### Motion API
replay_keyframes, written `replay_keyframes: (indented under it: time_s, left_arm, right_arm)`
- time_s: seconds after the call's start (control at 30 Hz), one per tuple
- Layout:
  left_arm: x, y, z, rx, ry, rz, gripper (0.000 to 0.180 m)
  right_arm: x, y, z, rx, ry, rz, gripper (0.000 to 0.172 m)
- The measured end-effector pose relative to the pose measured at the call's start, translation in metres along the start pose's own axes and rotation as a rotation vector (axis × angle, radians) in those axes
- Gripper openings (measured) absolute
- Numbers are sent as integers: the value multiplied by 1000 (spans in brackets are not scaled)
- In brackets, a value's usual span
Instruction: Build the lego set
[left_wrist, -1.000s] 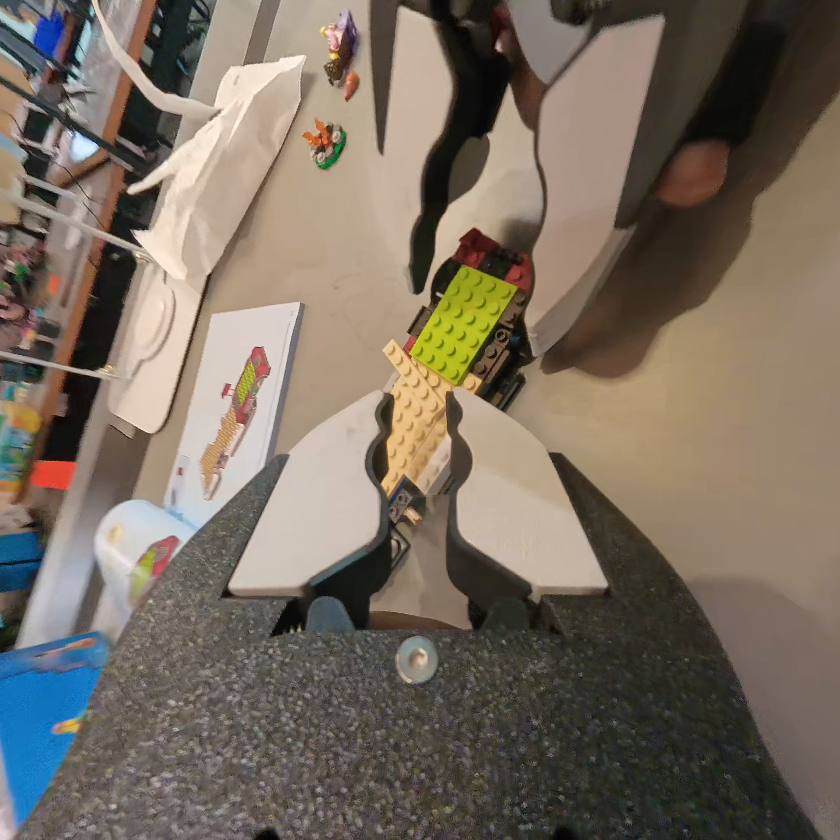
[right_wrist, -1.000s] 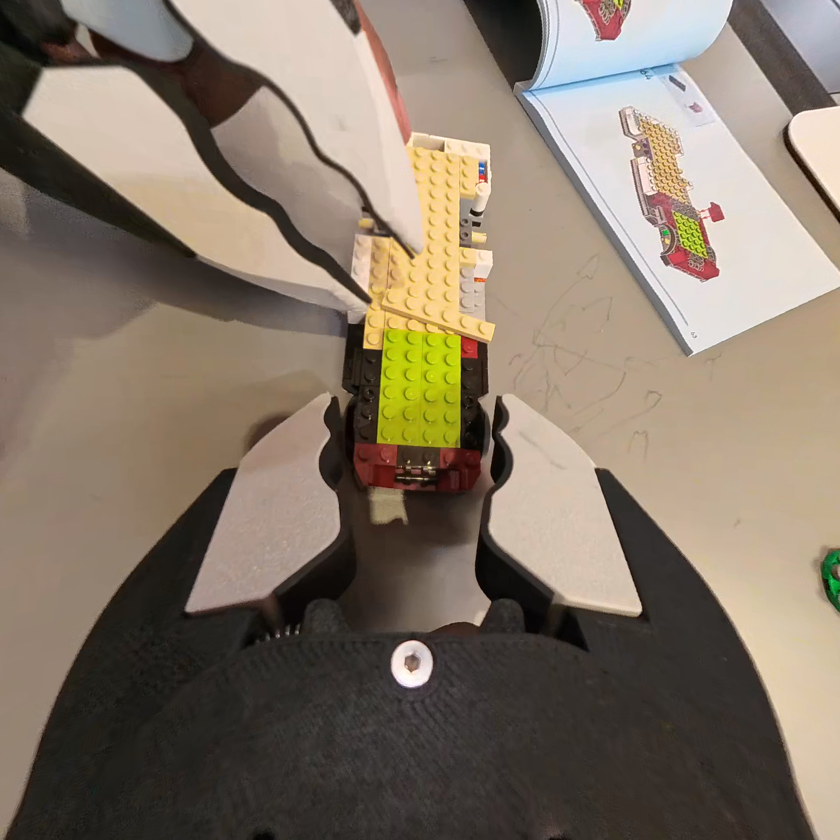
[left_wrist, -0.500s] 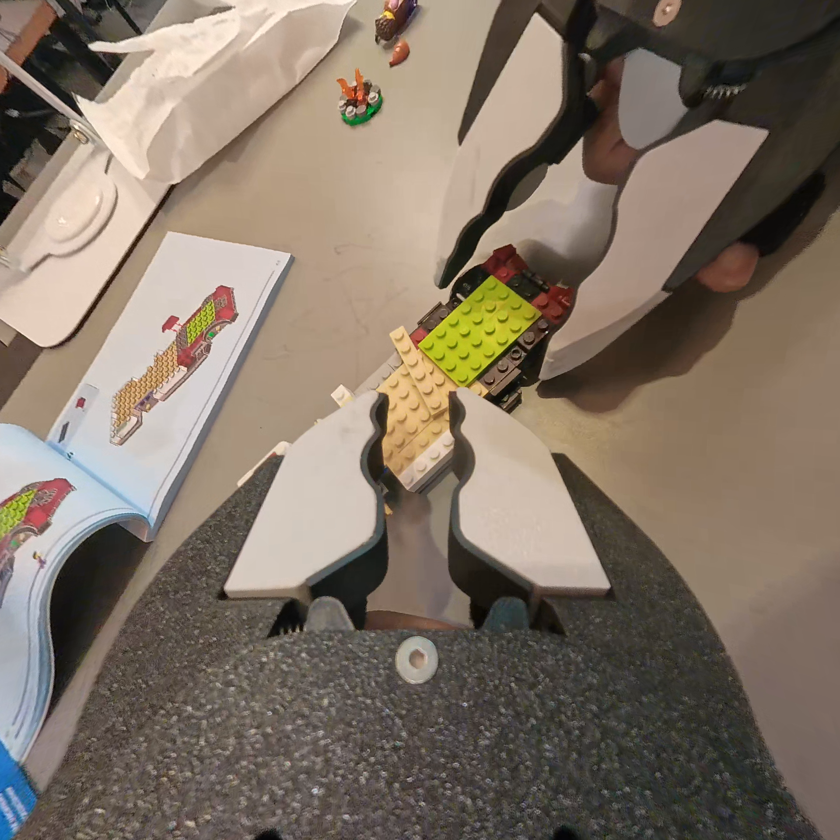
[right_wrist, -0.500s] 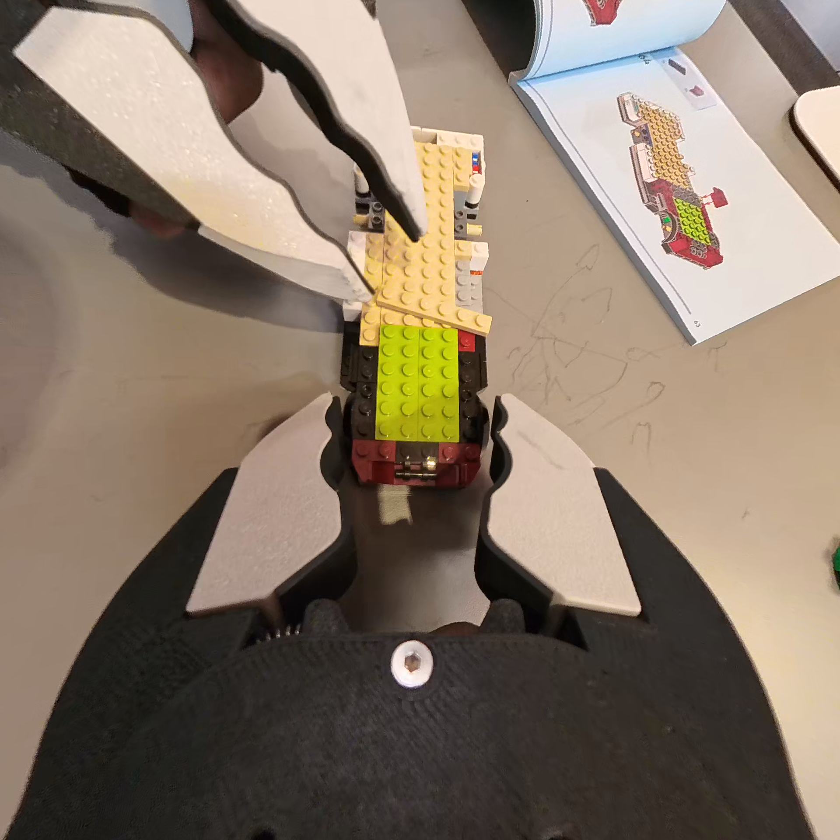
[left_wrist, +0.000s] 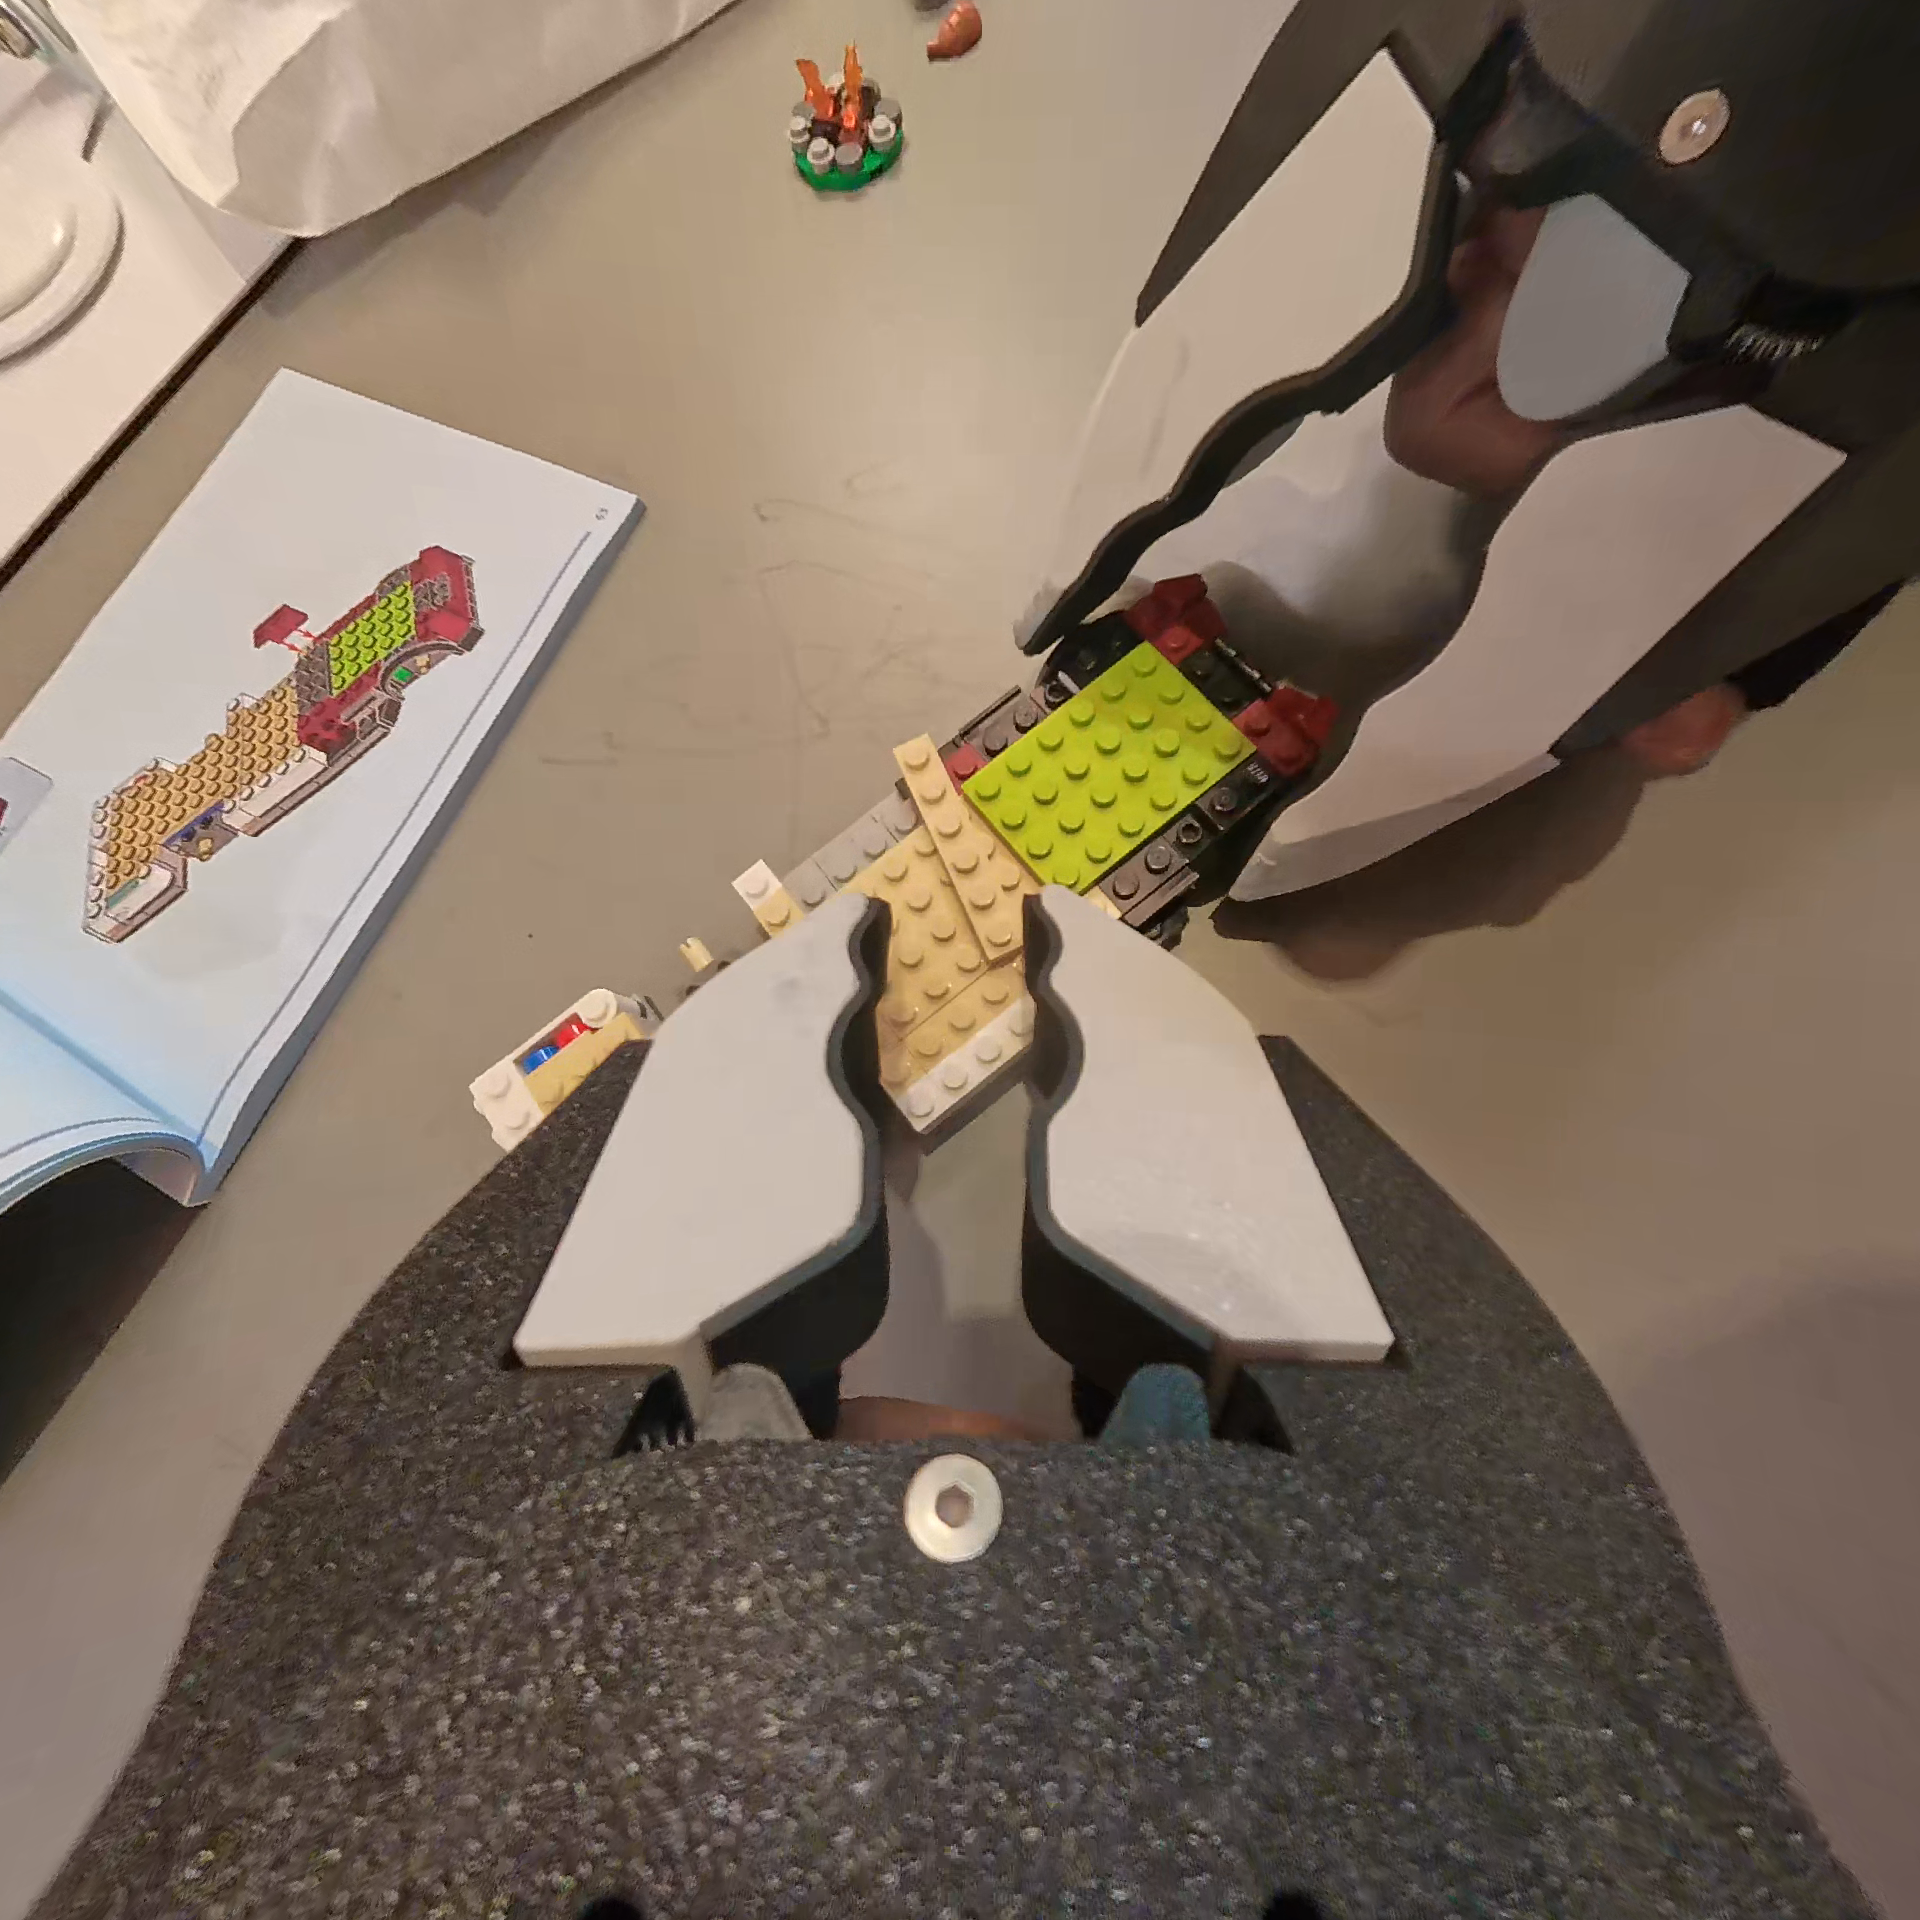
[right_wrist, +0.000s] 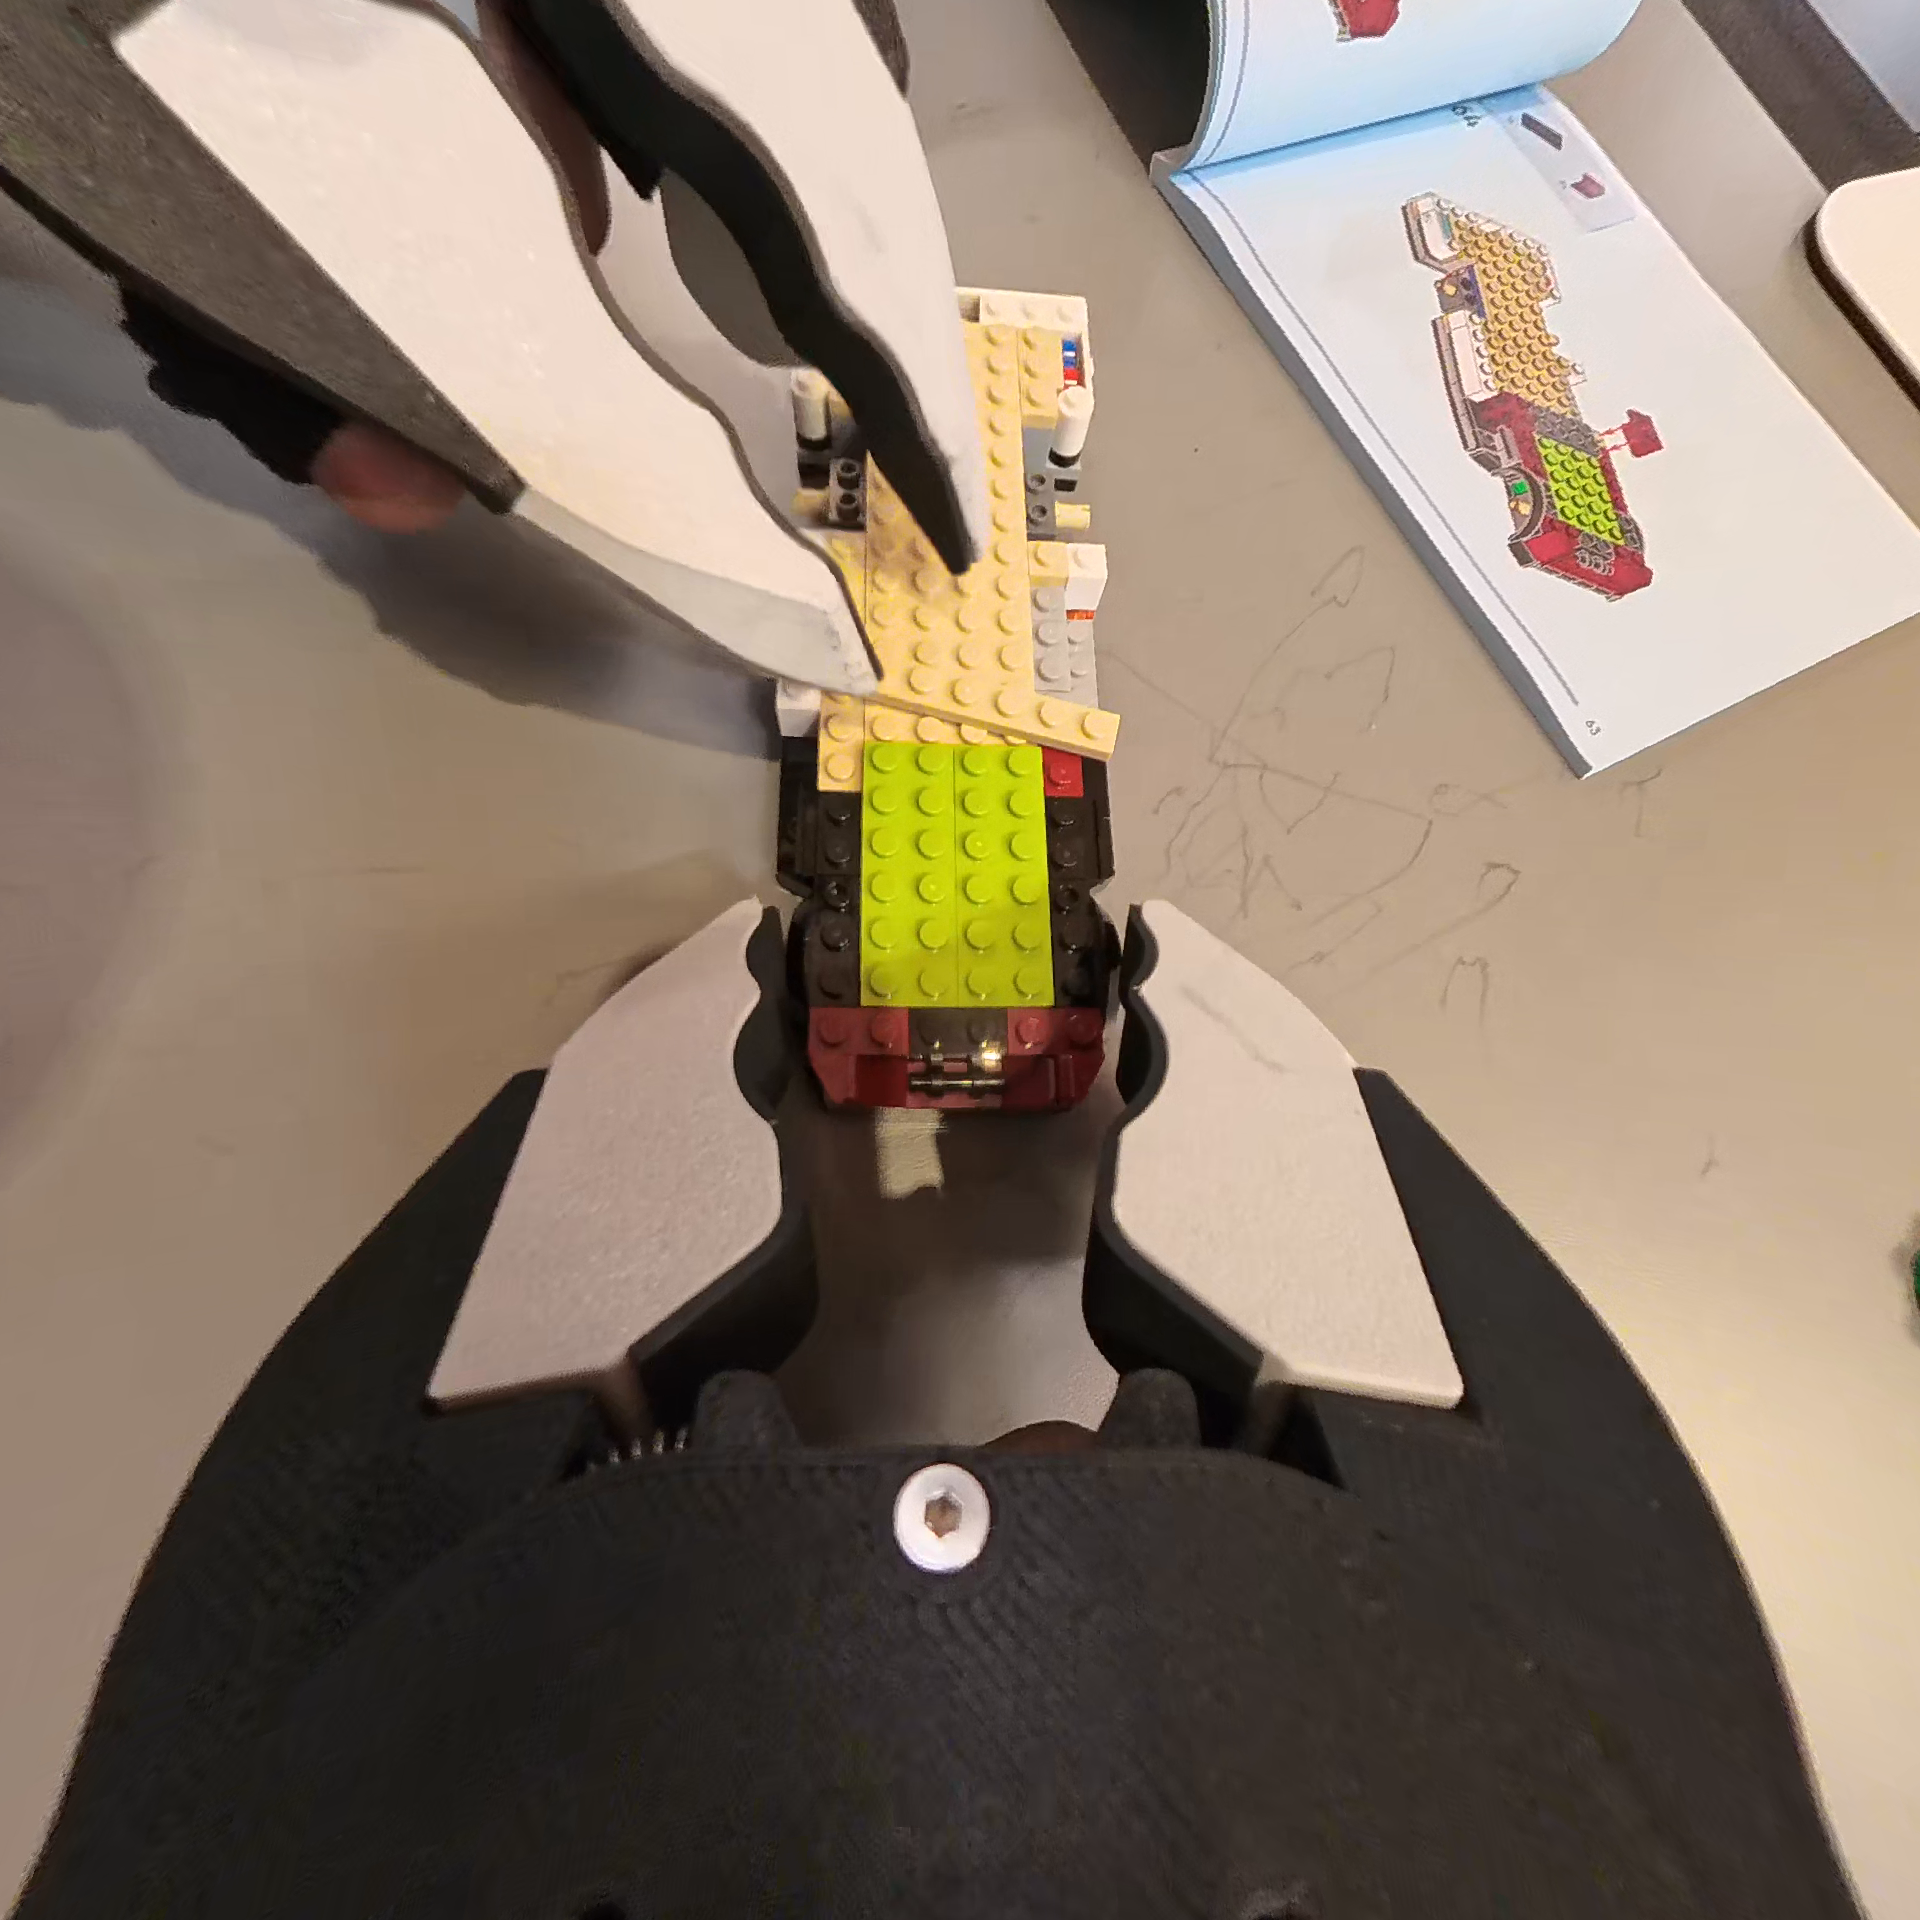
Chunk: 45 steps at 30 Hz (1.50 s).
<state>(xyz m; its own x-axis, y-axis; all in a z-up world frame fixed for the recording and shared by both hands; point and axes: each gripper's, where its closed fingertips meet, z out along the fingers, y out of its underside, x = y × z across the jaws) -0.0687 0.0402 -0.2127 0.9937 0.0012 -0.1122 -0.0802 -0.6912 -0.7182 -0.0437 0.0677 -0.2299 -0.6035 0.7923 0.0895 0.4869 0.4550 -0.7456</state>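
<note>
A brick model with a lime green deck (right_wrist: 956, 873), black sides and a dark red rear lies on the grey table. My right gripper (right_wrist: 940, 925) is shut on the model's rear, one pad against each black side; it also shows in the left wrist view (left_wrist: 1153, 753). My left gripper (left_wrist: 951, 914) is shut on a tan plate (left_wrist: 956, 935) that lies slightly askew on the model's tan front deck. In the right wrist view the left gripper (right_wrist: 904, 623) comes down from the upper left onto that tan plate (right_wrist: 977, 644).
An open instruction booklet (left_wrist: 312, 727) lies left of the model, and shows at the upper right in the right wrist view (right_wrist: 1507, 416). A white paper bag (left_wrist: 364, 94), a small campfire build (left_wrist: 847, 125) and a white tray (left_wrist: 52, 239) lie farther off. One gripper's finger ends stand about 5 cm off the other's.
My left gripper has swung round with the tan plate, and the plate's skew over the model has lessened. My right gripper has stayed on the model's rear.
</note>
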Motion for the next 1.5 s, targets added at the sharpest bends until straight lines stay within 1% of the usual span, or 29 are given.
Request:
replay_keyframes:
  time_s: [0.37, 0.57, 0.87, 1.13, 1.5]
  left_arm:
    - [13, 2, 3, -34, 78, -2, 25]
    - [18, 4, 0, -53, 114, 25, 24]
    - [19, 2, 5, -45, 108, 65, 29]
    - [26, 3, 3, -47, 131, 90, 28]
    - [21, 1, -3, -18, 111, 81, 28]
  right_arm:
    - [0, -1, 0, 5, -7, 6, 62]
    - [0, -1, -1, 7, -9, 6, 61]
    - [-1, -1, -1, 7, -9, 3, 61]
    - [-1, 0, -1, 5, -8, 2, 62]
    - [-1, -5, -1, 17, -22, 9, 63]
